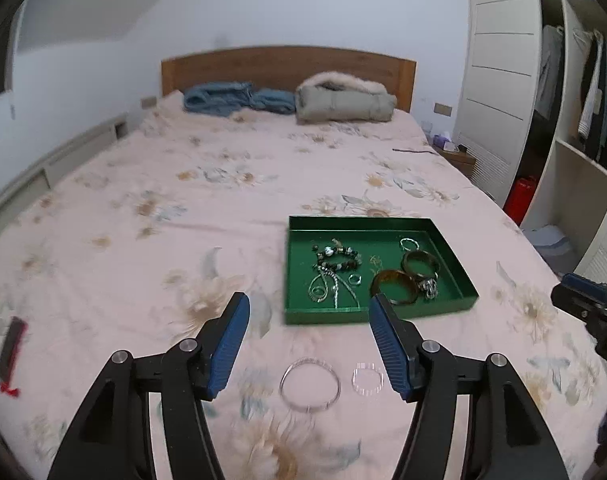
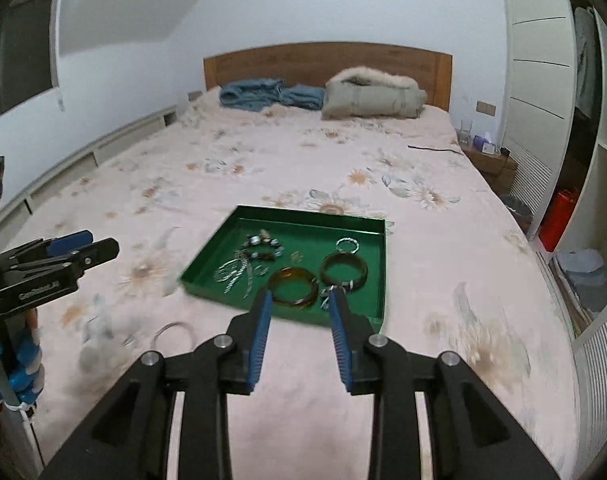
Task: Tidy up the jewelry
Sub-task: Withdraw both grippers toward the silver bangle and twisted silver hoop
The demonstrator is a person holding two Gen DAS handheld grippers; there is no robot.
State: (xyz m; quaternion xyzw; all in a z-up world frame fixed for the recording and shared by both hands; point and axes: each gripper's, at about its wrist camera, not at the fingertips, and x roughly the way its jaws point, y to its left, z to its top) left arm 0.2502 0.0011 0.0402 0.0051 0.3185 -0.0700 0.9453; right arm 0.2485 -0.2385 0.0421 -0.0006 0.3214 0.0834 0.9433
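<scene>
Jaws of both grippers, left gripper (image 1: 307,312) wide and right gripper (image 2: 299,300) narrower, stood empty; clear bangle (image 1: 309,385) and small ring (image 1: 367,378) lay at lower centre, outside the green tray (image 1: 327,314), probably next.

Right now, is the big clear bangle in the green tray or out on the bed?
Out. The clear bangle lies flat on the bedspread, apart from the green tray, beside a smaller clear ring.

One green tray (image 1: 377,314) — two amber bangles (image 1: 395,286) — two clear rings (image 1: 309,385)

Home bedroom (bed (image 1: 223,184), wardrobe (image 1: 499,92))
</scene>
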